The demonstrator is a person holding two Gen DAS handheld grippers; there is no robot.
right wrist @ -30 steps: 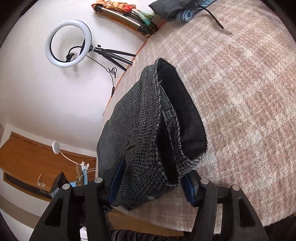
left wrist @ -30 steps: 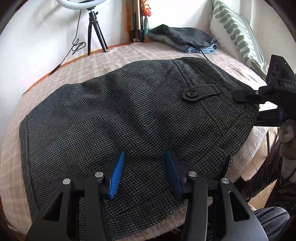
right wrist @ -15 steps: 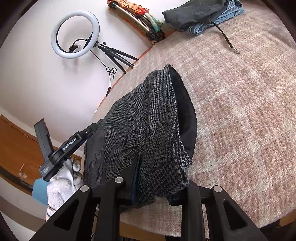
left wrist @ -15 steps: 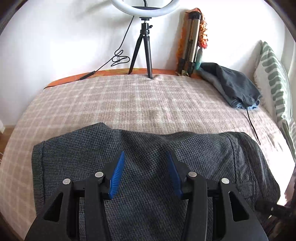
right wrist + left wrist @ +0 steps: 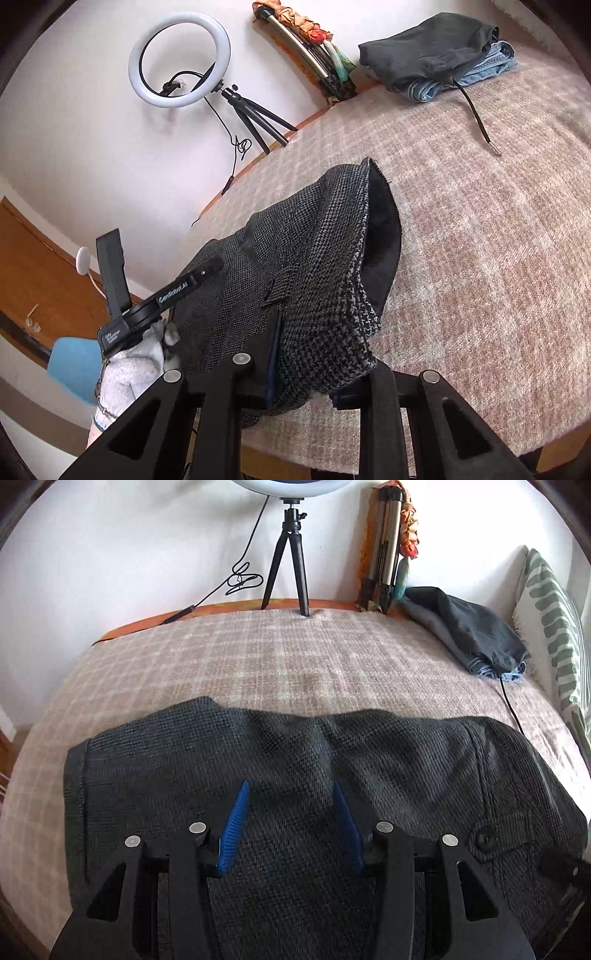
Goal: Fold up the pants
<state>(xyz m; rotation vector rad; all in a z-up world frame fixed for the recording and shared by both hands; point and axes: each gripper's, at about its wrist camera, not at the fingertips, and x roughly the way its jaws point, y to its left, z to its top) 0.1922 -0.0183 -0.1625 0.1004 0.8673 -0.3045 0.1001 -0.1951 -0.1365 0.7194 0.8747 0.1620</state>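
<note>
Pants pinched in right claw — left claw spread above.

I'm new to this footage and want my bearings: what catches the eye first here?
The dark houndstooth pants dominate, spread across the near part of the plaid bedspread, with the right gripper clamped on their waistband end and the left gripper open above the cloth. Behind, a ring light stands by the white wall, and folded clothes sit at the far corner.
</note>
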